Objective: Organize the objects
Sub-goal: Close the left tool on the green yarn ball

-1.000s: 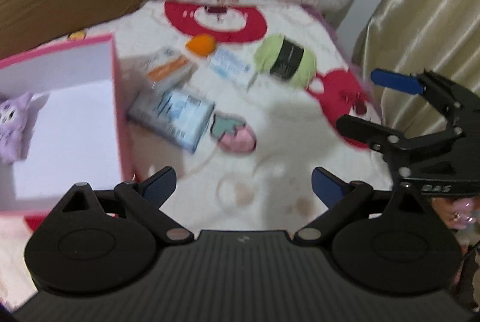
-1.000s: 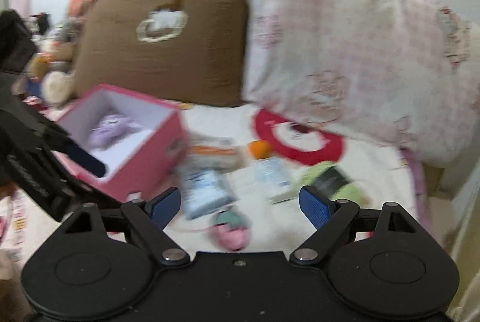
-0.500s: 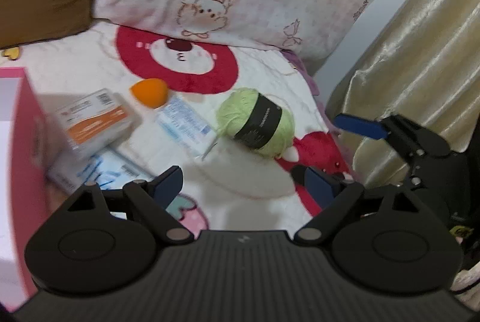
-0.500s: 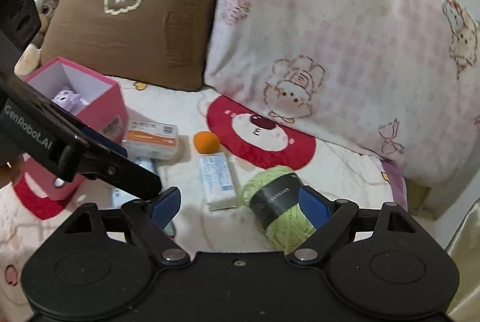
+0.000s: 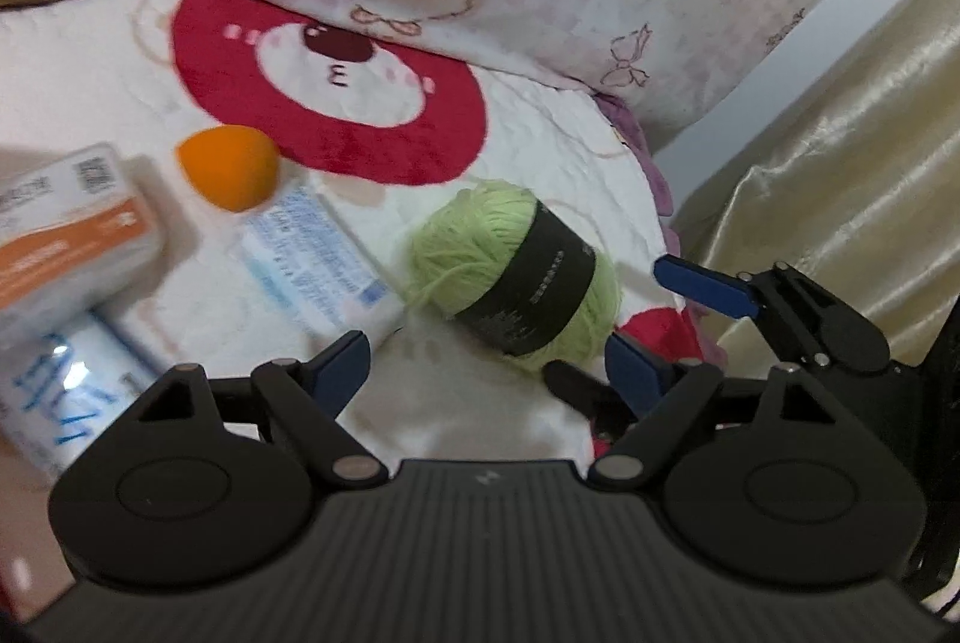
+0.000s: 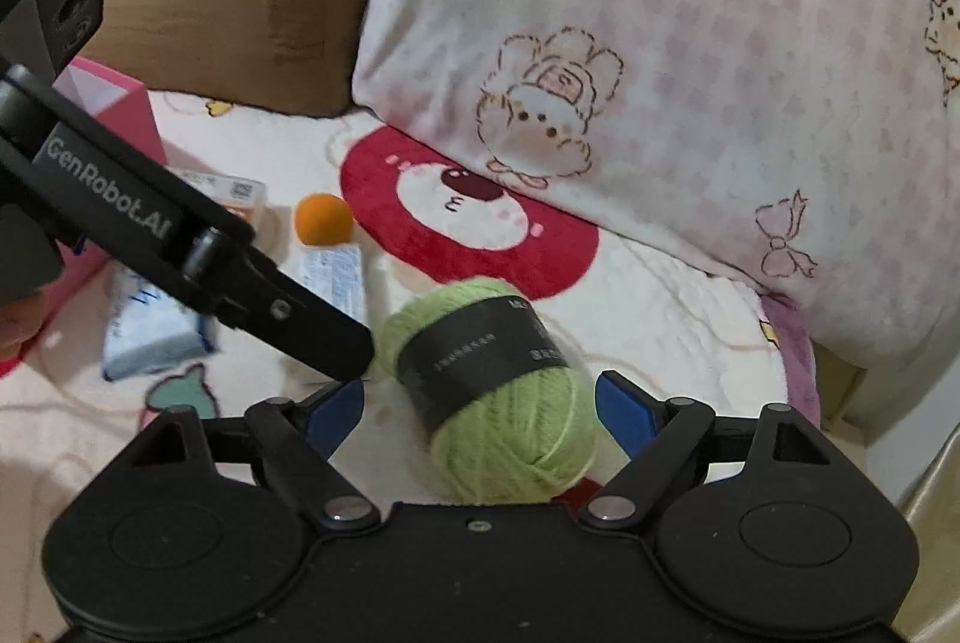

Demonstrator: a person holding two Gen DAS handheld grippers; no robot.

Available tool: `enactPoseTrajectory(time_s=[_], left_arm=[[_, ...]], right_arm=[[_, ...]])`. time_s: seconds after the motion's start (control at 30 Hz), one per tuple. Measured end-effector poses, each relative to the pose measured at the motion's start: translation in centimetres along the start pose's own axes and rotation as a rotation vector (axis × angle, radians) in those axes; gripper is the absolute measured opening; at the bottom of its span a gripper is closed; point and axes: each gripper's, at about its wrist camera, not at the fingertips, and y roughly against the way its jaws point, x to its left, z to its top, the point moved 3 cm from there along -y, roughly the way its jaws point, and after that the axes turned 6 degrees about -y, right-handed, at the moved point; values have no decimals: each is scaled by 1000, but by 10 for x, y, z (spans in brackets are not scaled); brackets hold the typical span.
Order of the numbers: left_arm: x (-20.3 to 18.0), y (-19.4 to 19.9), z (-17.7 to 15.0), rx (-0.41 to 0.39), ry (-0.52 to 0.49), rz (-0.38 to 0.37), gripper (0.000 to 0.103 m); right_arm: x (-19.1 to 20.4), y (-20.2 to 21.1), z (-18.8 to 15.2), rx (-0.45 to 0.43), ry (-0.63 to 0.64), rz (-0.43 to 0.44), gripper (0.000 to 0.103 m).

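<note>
Left tool (image 5: pixel 486 361) closing w/ nothing between its jaws; right tool (image 6: pixel 480 403) wide open, green yarn ball (image 6: pixel 492 391) lying between its pads, untouched, on bed (image 6: pixel 660 319) near pink pillow (image 6: pixel 690 43).

pink box (image 6: pixel 123 115): only one corner shows — the rest is behind the left gripper's arm (image 6: pixel 108 199) and cut by the left edge.
orange-banded packet (image 5: pixel 66 235): cut by the left edge; print blurred, unreadable.
blue-and-white pack (image 5: pixel 54 379): partly under the left gripper's body, lettering smeared.
white tube (image 5: pixel 318 265): small print too blurred to read.
yarn ball (image 6: pixel 492 391): near end hidden behind the right gripper's body; label text too small to read.
right gripper (image 5: pixel 624 331): lower finger partly hidden — behind the left gripper's fingertip.
</note>
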Motion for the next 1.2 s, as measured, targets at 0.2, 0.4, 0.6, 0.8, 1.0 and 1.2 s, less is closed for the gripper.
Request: enactPoseTrajectory(time_s=[0.2,0.4,0.6,0.8,1.0,1.2], left_arm=[[-2,-31,3,9,71,-29,77],[6,-50,2,11,144,-31,69],[12,-57,-1,-5,209,-71,68],[21,-63,0,12,338,-137,66],[20,-57,1,12,348,-155,66],[21,-51,-5,6,363,-174,61]], right_arm=[[-1,-14,-6,29,78,1,85],[-8,-30,-10,40,66,-4,85],[-15,-50,-14,112,-5,-10,85],[-16,-55,-12,116,-105,1,77],[-10,-39,-16,95,-152,20,64],[4,-28,-20,62,-194,10,60]])
